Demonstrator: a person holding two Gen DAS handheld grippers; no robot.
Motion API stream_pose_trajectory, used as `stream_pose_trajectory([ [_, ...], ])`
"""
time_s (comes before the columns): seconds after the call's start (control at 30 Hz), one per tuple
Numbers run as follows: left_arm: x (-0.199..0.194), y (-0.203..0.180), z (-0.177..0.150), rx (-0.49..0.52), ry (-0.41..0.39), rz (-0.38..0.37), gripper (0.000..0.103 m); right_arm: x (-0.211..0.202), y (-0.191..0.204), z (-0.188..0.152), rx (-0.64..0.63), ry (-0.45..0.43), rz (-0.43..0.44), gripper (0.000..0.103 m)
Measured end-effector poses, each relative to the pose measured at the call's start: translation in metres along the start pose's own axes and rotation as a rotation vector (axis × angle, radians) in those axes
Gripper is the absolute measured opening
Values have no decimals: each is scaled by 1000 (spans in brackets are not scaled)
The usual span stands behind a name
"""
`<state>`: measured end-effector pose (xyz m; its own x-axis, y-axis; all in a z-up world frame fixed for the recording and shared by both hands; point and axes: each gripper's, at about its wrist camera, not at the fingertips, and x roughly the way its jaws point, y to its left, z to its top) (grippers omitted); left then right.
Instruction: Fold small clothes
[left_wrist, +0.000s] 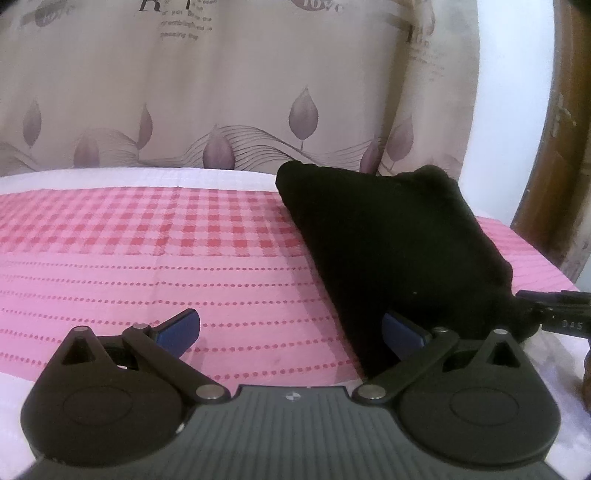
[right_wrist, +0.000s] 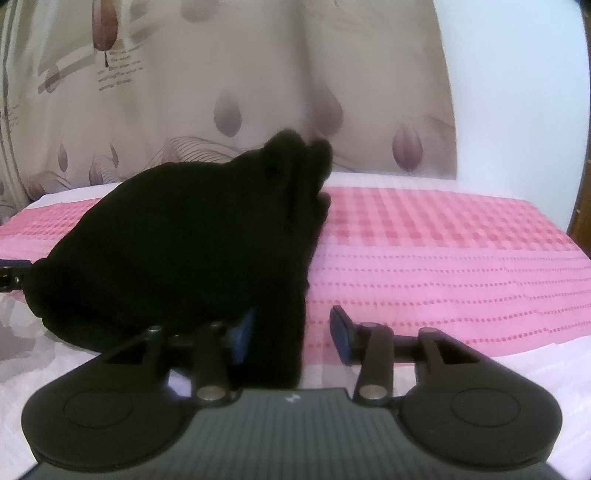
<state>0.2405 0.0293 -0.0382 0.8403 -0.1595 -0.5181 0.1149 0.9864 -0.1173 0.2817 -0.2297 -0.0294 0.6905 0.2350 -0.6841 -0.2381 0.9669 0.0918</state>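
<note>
Pink checked bedspread fills both views, with the black garment bunched at right of the left view. Left hand-held gripper is released; right hand-held gripper seems released, cloth between its jaws. Next: regrasp an edge for folding.

A pink checked bedspread lies before a beige leaf-print curtain and wooden door.

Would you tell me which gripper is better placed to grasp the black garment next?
Probably right: its gripper has open jaws astride the black garment's near edge. The left gripper is open mostly over the pink cloth.
</note>
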Motion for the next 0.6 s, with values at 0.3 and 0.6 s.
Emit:
stream_pose_trajectory([
  [0.3, 1, -5, -1, 23, 7, 30, 103, 2, -4, -1, 20, 3, -2, 55],
  [0.6, 2, -6, -1, 27, 8, 41, 103, -1, -10, 0, 72, -20, -20, 64],
])
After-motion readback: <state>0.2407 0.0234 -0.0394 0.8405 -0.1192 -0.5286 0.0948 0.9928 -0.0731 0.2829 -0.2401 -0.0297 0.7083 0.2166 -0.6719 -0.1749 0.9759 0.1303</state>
